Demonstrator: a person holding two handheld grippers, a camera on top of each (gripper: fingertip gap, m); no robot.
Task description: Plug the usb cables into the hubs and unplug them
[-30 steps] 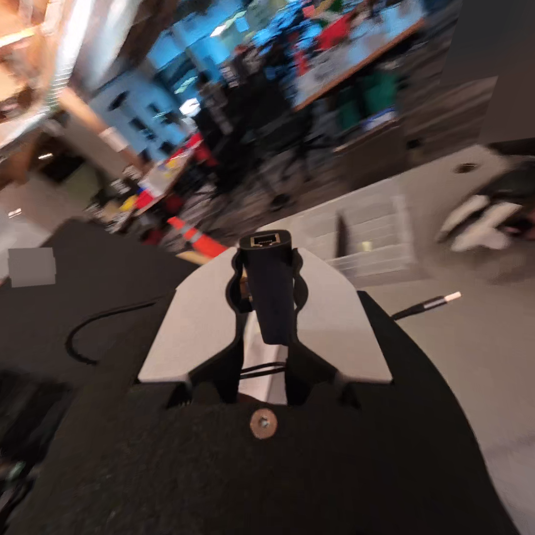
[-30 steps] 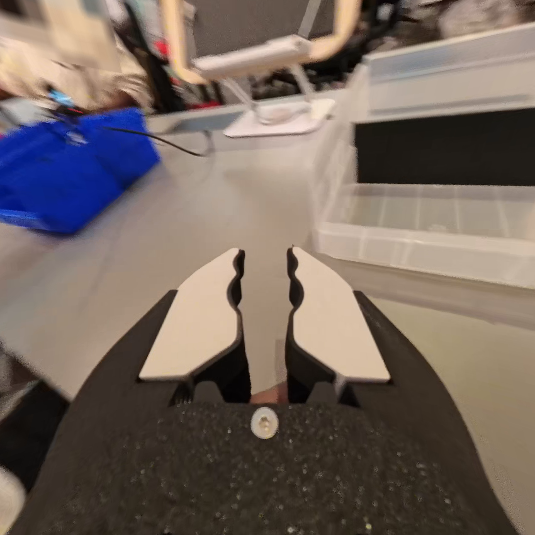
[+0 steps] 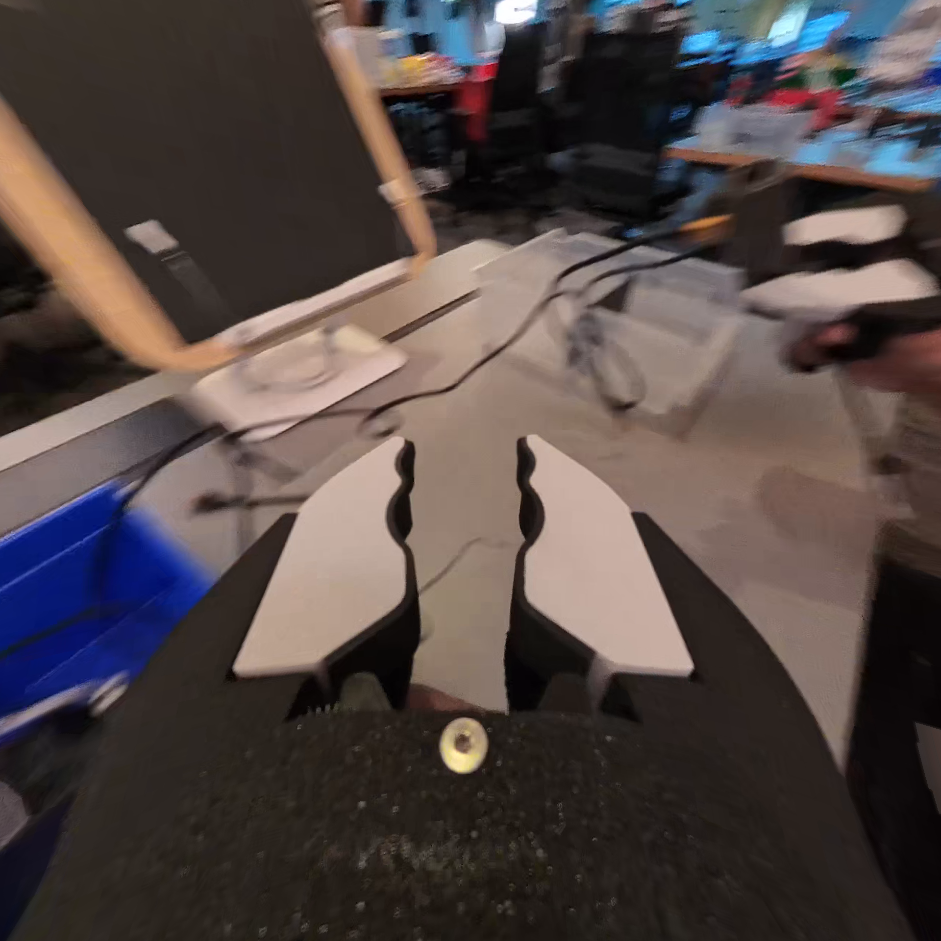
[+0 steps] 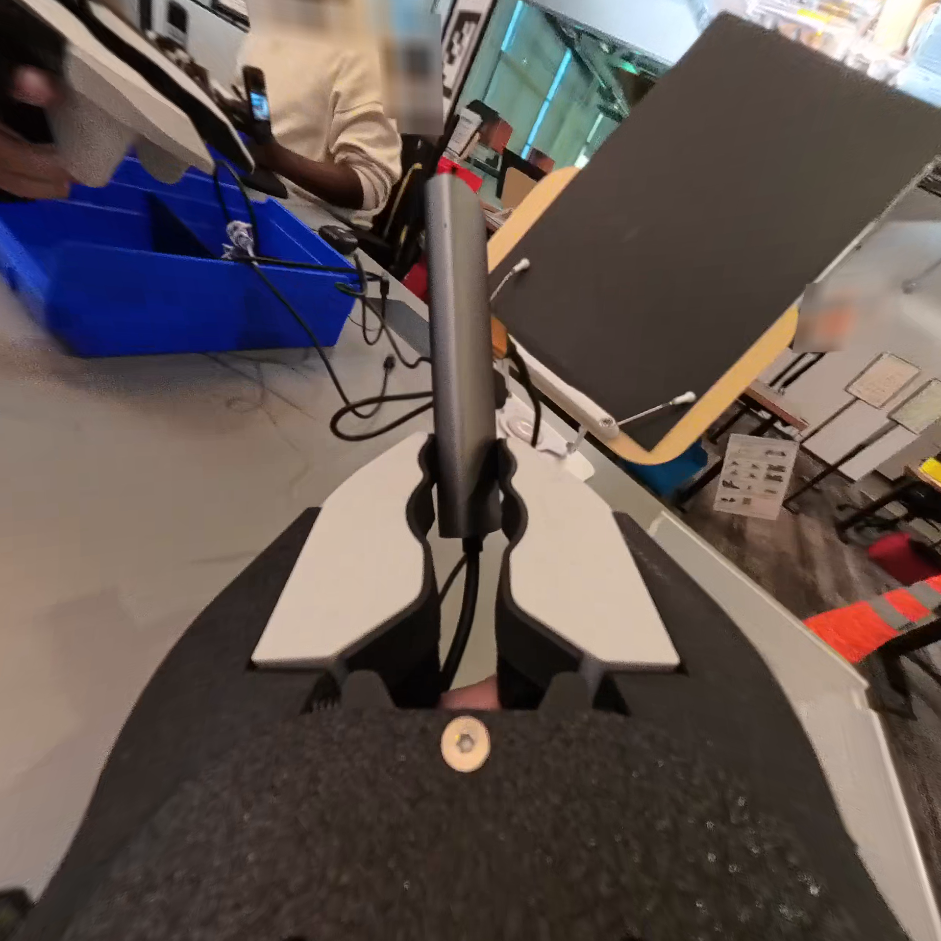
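In the right wrist view my right gripper (image 4: pixel 464 448) is shut on a dark grey hub (image 4: pixel 455 331). The hub stands up out of the fingertips, and its black cable (image 4: pixel 466 601) hangs down between the fingers. In the left wrist view my left gripper (image 3: pixel 464 453) is open and empty, above the grey table (image 3: pixel 636 509). Loose black cables (image 3: pixel 458 379) lie ahead of it; they also show in the right wrist view (image 4: pixel 326 356). The right gripper's white fingers (image 3: pixel 840 287) show blurred at the far right. One left finger (image 4: pixel 137 127) shows at the top left of the right wrist view.
A blue bin (image 4: pixel 178 300) with cables in it stands on the table's left; it also shows in the left wrist view (image 3: pixel 76 585). A clear plastic box (image 3: pixel 662 326) stands at the back. A dark divider panel (image 4: pixel 713 229) borders the table. A person in a cream sweater (image 4: pixel 326 102) sits behind it.
My left gripper held a dark hub and is now open and empty. My right gripper was open and empty and is now shut on a dark grey hub. Both views have swung round.
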